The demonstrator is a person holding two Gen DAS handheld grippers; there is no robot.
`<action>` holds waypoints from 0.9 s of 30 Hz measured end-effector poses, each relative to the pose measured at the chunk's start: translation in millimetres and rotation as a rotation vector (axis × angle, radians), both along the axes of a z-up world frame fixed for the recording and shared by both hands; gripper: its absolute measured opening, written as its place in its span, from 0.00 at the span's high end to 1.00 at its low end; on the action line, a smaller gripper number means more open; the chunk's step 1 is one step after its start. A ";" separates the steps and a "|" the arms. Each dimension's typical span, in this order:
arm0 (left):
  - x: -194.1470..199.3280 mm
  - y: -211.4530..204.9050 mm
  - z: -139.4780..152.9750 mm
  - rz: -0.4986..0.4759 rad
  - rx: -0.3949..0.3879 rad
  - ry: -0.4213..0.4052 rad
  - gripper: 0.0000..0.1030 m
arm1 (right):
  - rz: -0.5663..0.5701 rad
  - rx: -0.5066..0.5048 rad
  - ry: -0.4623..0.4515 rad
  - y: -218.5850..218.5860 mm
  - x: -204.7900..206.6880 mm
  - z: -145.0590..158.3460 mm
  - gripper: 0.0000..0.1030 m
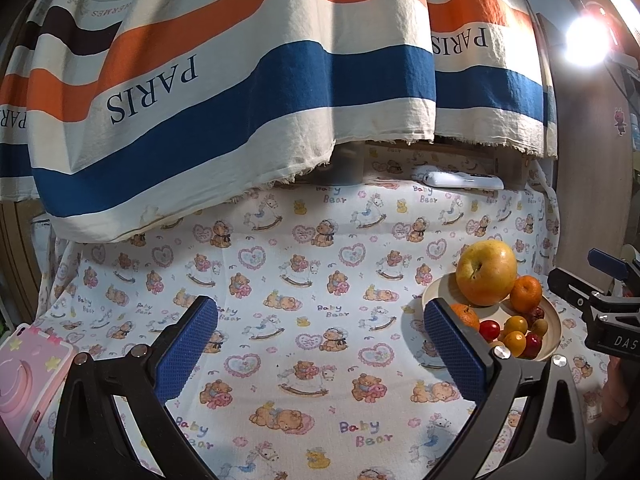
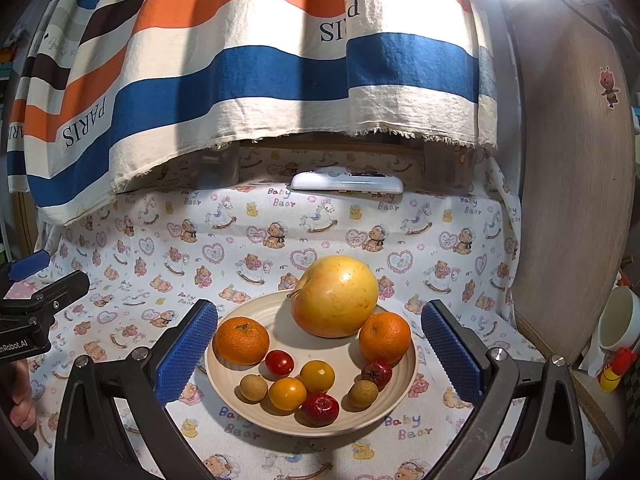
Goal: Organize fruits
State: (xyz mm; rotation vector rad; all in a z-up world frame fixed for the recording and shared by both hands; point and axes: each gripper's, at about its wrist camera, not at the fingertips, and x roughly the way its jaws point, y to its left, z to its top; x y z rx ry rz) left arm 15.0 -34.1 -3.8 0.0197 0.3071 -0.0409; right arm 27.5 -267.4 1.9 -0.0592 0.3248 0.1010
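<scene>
R wrist only: mug (image 2: 616,320) far right.

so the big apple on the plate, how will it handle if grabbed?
The apple looks round and glossy, so probably slippery and apt to roll. It leans against an orange; lifting it may nudge that. Likely heaviest fruit there.

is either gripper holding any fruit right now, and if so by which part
Nothing is held. The left gripper is open over bare cloth, and the right gripper is open on either side of the plate, touching no fruit.
</scene>
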 end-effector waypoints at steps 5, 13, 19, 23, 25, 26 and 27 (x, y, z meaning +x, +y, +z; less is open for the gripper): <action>-1.4 -1.1 -0.5 0.000 0.006 0.002 0.00 | -0.003 0.001 0.001 0.0 -1.2 -0.3 0.01; 0.7 -1.7 -0.5 0.007 0.004 0.009 0.00 | -0.005 0.003 0.002 0.2 -1.4 -0.6 0.01; 0.2 -1.7 -0.6 0.007 0.004 0.009 0.00 | -0.005 0.002 0.003 0.3 -1.0 -0.9 0.01; -0.1 -1.8 -0.9 0.008 0.005 0.010 0.00 | -0.005 0.002 0.002 0.3 -1.2 -1.0 0.01; 0.4 -1.6 -0.8 0.007 0.005 0.009 0.00 | -0.004 0.002 0.002 0.1 -0.9 -1.0 0.01; 0.0 -1.7 -1.0 0.008 0.005 0.009 0.00 | -0.004 0.002 0.003 0.1 -0.9 -1.1 0.01; 0.3 -1.5 -0.9 0.007 0.005 0.009 0.00 | -0.004 0.002 0.003 0.1 -1.2 -1.1 0.01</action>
